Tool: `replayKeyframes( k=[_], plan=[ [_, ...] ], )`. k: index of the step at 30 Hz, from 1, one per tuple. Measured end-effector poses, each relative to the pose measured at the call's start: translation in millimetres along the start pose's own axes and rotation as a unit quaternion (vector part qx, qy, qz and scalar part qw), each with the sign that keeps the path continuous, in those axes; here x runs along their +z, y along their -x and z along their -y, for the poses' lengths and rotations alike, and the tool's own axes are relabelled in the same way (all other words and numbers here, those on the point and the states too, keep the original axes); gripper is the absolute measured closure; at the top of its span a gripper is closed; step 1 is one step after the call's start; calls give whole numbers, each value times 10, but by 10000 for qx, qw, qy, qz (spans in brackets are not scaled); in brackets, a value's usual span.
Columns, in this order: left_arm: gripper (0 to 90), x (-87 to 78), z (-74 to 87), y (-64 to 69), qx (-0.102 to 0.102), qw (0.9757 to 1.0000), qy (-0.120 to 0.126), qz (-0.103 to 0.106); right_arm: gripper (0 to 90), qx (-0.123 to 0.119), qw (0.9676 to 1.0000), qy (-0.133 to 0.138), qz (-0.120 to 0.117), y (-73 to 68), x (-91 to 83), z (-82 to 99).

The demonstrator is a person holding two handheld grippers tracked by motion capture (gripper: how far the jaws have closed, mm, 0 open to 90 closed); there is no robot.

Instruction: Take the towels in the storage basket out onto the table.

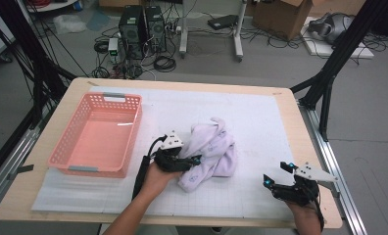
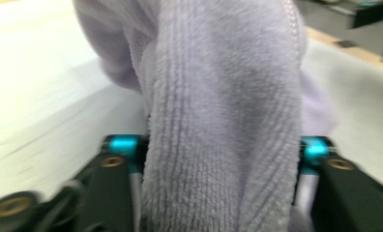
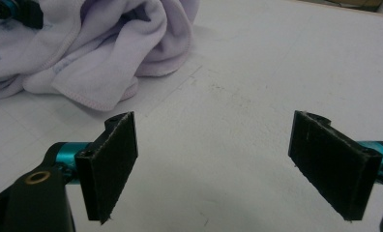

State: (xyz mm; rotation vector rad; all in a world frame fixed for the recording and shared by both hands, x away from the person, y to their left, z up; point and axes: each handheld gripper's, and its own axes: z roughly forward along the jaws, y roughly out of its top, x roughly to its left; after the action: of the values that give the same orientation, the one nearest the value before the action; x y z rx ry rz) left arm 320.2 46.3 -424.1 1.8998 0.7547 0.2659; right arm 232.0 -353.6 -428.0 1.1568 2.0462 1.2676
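A crumpled lilac fleece cloth (image 1: pixel 214 147) lies on the white gridded mat (image 1: pixel 260 122) near the middle of the table. My left gripper (image 1: pixel 194 160) is at the cloth's lower left edge, low over the mat. In the left gripper view a thick fold of the cloth (image 2: pixel 218 96) fills the gap between the wide-set jaws of my left gripper (image 2: pixel 218 150), which looks open. My right gripper (image 1: pixel 277 173) rests near the table's front right, apart from the cloth. It is open (image 3: pixel 213 145) with bare mat between its pads, and the cloth (image 3: pixel 83 63) lies ahead to its left.
A pink plastic basket (image 1: pixel 135 132) stands empty at the left of the mat. The mat's right half is bare. The wooden table edge (image 1: pixel 300 127) runs along the right, with black frame legs, cables and computer towers on the floor beyond.
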Motion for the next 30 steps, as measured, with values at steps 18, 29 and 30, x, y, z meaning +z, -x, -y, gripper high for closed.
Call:
replayKeyframes(
  k=[18, 29, 30],
  plan=[
    [283, -717, 367, -62, -348, 9945, 798, -582, 165, 17, 10000, -57, 32, -15, 63, -14],
    [193, -745, 422, -58, -270, 9925, 1044, -583, 165, 65, 9999, -92, 47, -2, 116, -15],
    [193, -750, 420, -62, -278, 9923, 1058, -586, 165, 72, 9999, -98, 54, 4, 121, -12]
  ],
)
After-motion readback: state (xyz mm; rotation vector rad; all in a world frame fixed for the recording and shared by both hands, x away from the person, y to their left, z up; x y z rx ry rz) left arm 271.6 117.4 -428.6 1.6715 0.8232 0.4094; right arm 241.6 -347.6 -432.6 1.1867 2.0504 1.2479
